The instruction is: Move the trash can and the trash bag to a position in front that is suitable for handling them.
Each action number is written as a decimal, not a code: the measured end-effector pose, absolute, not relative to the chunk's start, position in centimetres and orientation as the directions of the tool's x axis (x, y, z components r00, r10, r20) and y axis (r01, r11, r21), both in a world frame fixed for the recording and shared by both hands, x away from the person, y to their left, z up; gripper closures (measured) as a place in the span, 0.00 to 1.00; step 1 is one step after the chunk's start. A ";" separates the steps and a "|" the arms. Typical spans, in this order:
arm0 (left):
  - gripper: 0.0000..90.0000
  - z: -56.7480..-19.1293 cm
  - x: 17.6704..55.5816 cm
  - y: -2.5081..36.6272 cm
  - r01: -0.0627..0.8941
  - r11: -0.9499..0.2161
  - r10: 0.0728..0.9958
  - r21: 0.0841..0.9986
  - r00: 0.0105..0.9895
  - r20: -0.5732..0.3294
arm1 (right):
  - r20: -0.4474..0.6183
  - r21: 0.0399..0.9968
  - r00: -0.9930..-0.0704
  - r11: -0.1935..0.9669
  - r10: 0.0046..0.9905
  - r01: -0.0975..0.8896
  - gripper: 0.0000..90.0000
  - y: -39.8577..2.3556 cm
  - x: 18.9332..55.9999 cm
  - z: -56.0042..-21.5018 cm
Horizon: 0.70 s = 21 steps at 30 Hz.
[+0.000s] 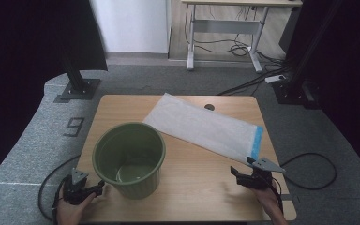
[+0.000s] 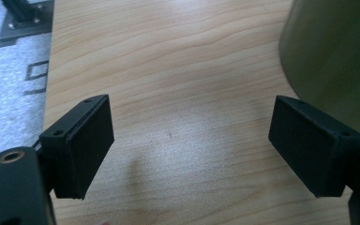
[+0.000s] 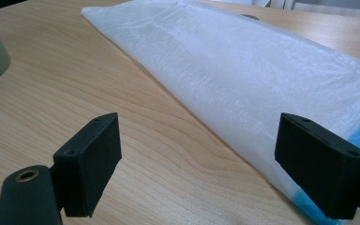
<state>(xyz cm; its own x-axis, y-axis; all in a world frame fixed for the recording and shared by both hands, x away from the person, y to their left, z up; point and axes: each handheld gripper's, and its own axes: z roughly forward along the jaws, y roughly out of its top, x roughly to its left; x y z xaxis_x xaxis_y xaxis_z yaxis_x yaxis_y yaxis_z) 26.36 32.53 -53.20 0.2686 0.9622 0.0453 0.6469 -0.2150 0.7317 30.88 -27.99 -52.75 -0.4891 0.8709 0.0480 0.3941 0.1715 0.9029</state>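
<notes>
A green bin (image 1: 129, 159) stands upright on the left part of the wooden table (image 1: 201, 187). A flat white plastic bag (image 1: 204, 125) with a blue band at one end lies slantwise across the back right. My left gripper (image 1: 98, 188) rests at the table's front left corner, just left of the bin, jaws open over bare wood (image 2: 187, 140); the bin's wall (image 2: 333, 56) shows beside its right jaw. My right gripper (image 1: 236, 174) sits near the front right edge, open, close to the bag's blue end. The bag (image 3: 243, 70) lies just ahead of its jaws.
The table stands on grey carpet (image 1: 33, 140). Cables (image 1: 309, 171) trail on the floor at the right and back. A black stand base (image 1: 78, 89) is at the back left, and another desk's legs (image 1: 225, 33) stand behind.
</notes>
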 end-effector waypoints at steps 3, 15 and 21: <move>0.15 -52.8 26.1 32.8 0.624 -0.214 0.951 0.752 0.309 0.014 | 0.015 0.898 -0.506 0.211 0.862 0.386 0.17 -27.6 30.5 -52.8; 0.16 -50.7 23.6 31.4 0.505 -0.336 0.802 0.795 0.596 -0.040 | 0.015 0.897 -0.513 0.215 0.858 0.386 0.18 -27.5 30.9 -53.1; 0.13 -49.3 23.4 28.4 0.423 -0.392 0.702 0.817 0.711 -0.031 | 0.030 0.904 -0.514 0.196 0.858 0.380 0.18 -27.8 31.0 -52.9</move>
<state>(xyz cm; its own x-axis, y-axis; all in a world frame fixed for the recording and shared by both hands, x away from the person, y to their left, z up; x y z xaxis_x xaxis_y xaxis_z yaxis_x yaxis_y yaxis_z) 23.36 28.41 -49.34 0.7112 0.7022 -0.0315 0.4231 -0.3919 0.8169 31.03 -27.80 -52.87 -0.5135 0.8576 0.0300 0.3799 0.1959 0.9041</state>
